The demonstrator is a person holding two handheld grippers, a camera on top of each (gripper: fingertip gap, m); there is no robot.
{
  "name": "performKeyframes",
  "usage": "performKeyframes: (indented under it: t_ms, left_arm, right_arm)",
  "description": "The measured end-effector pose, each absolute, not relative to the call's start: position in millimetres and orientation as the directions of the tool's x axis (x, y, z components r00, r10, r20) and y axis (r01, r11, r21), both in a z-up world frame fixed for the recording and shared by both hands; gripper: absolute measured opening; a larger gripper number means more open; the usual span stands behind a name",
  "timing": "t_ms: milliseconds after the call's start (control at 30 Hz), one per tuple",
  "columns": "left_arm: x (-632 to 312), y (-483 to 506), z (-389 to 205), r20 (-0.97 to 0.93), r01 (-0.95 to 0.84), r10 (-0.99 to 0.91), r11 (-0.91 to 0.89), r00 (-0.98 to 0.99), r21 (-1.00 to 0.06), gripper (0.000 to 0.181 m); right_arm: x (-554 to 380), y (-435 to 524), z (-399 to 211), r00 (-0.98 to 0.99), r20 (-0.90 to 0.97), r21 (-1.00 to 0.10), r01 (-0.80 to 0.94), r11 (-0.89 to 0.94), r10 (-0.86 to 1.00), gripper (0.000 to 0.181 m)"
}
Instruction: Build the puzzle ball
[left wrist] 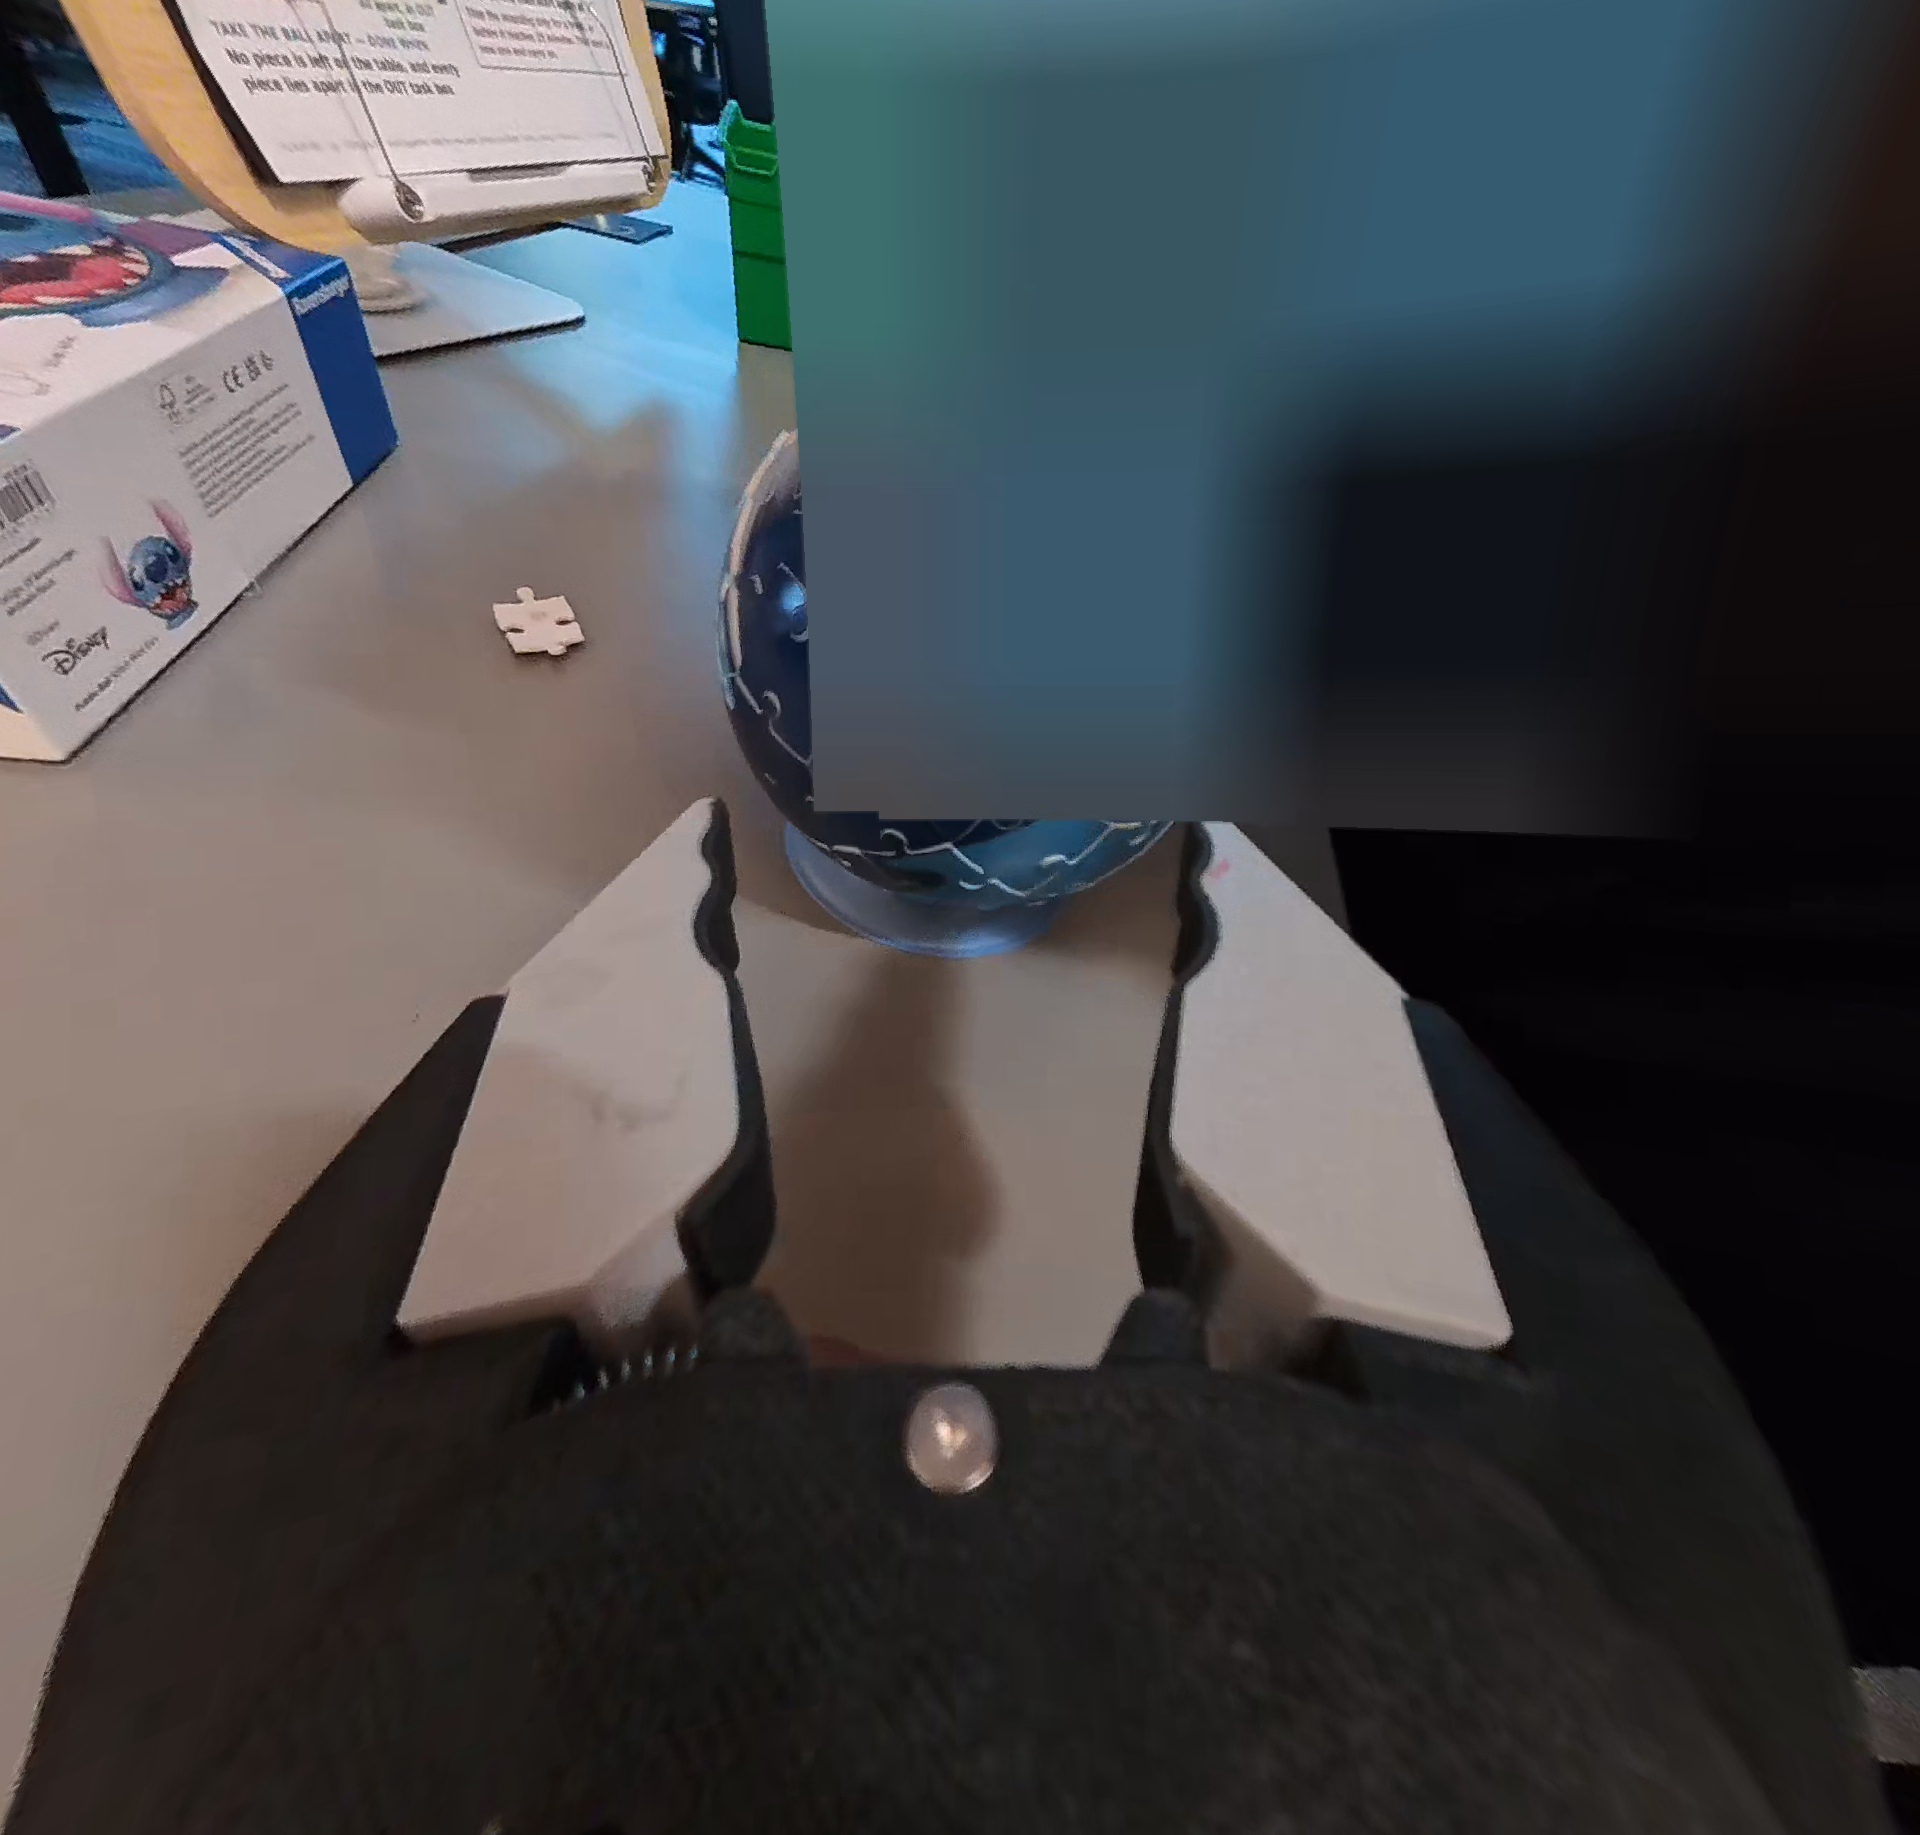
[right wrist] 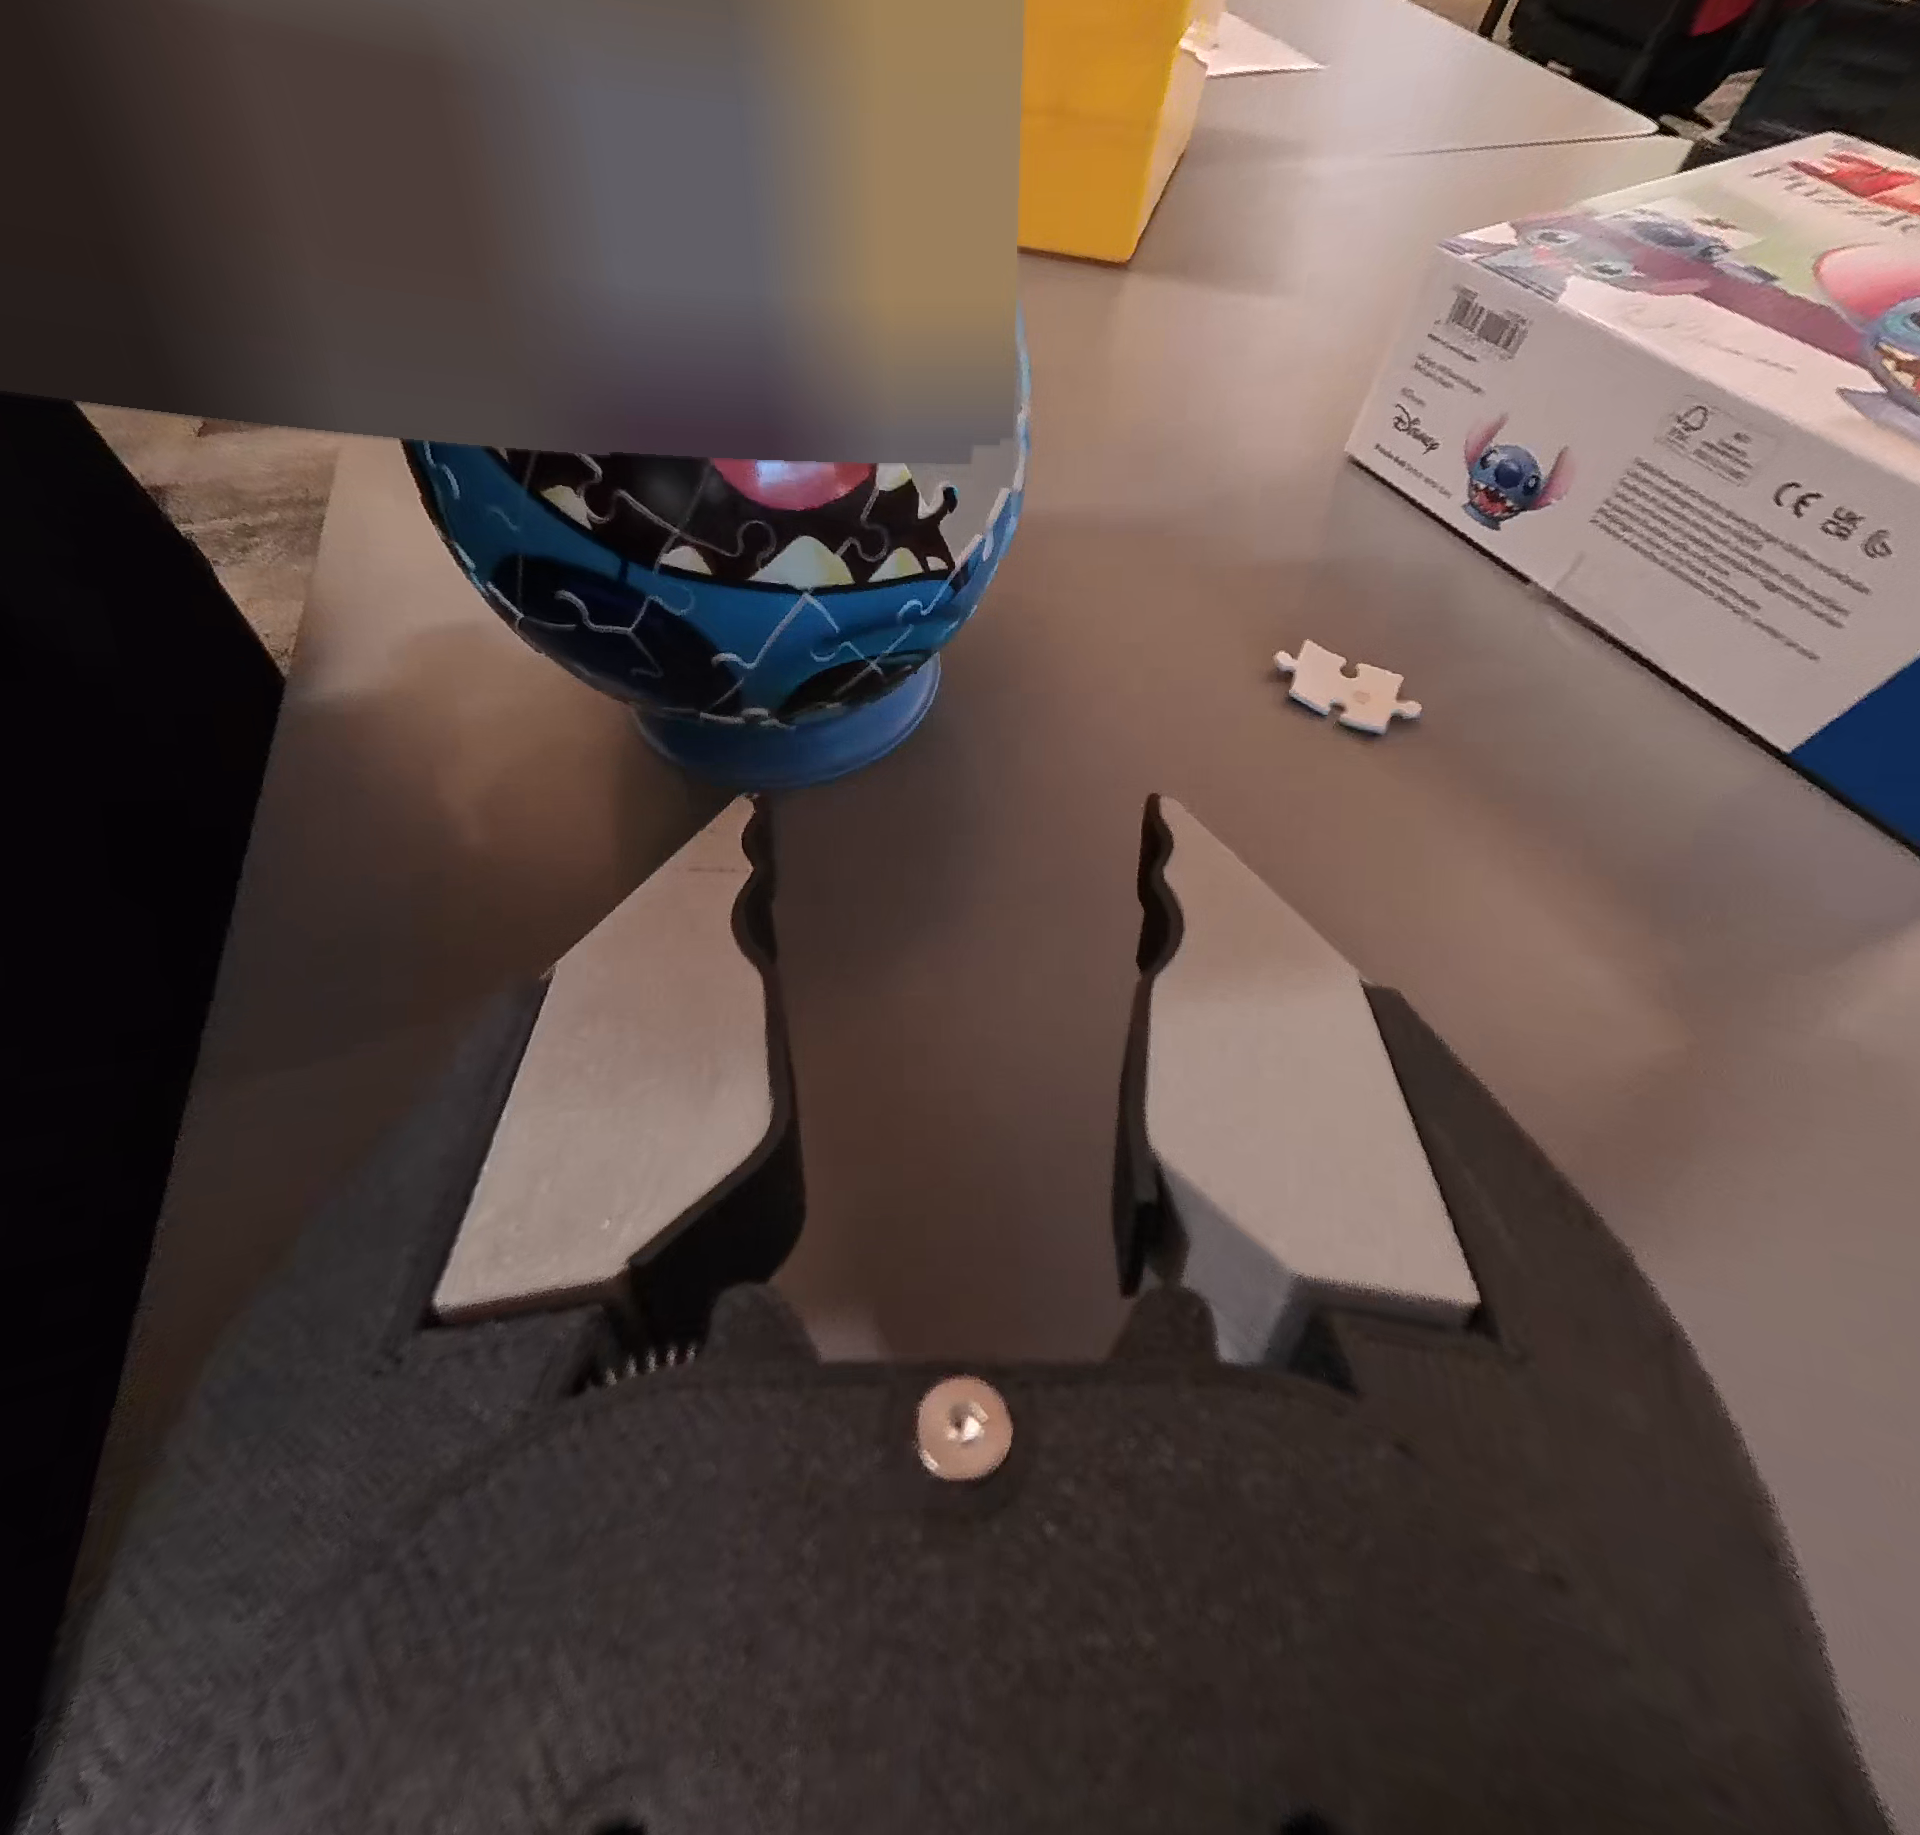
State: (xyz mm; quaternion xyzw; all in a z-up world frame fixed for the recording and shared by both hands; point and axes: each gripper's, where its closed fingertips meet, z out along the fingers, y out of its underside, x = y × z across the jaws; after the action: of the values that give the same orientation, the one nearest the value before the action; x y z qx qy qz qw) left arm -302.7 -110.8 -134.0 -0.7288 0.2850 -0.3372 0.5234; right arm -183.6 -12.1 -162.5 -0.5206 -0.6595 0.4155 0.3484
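Note:
The blue puzzle ball [left wrist: 767, 663] stands on a blue ring stand [left wrist: 904, 918] on the grey table; a blurred patch hides its upper part. It also shows in the right wrist view [right wrist: 727, 590] on its stand [right wrist: 790, 741]. One loose puzzle piece [left wrist: 538, 623] lies white side up on the table, left of the ball; in the right wrist view the piece [right wrist: 1347, 689] lies to the ball's right. My left gripper [left wrist: 956, 850] is open and empty, just in front of the stand. My right gripper [right wrist: 951, 819] is open and empty, near the stand's right side.
The puzzle's cardboard box [left wrist: 177, 455] lies at the left, also in the right wrist view [right wrist: 1683, 414] at the right. A document holder with printed sheets [left wrist: 436, 50] stands behind it. A green bin [left wrist: 758, 227] and a yellow bin [right wrist: 1112, 81] stand farther back. About 15 cm separates my left fingertips from my right.

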Motion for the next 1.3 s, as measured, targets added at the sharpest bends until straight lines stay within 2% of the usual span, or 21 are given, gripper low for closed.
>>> performKeyframes:
  t_ms: [333,467,800,1000,1300]
  left_arm:
    - [-283,-115,-133,0.19,-0.071,-0.794,-0.28,0.577,-0.957,0.083]
    - [-280,-116,-133,0.186,-0.071,-0.793,-0.277,0.581,-0.958,0.091]
    - [-276,-141,-127,0.16,-0.066,-0.827,-0.232,0.539,-0.971,0.084]
    - [-303,-124,-127,0.268,0.011,-0.779,-0.318,0.567,-0.948,0.095]
    - [-295,-100,-135,0.326,-0.059,-0.824,-0.396,0.463,-0.917,0.103]
  right_arm:
    - [-191,-14,-161,-0.247,0.029,-0.915,0.383,0.125,0.969,0.068]
    - [-191,-14,-161,-0.247,0.033,-0.916,0.38,0.129,0.968,0.067]
    - [-190,-4,-154,-0.214,-0.009,-0.932,0.355,0.069,0.977,0.068]
    - [-185,-6,-154,-0.171,0.009,-0.932,0.355,0.07,0.985,0.07]
    - [-181,-51,-140,-0.104,-0.037,-0.96,0.279,-0.006,0.994,0.075]
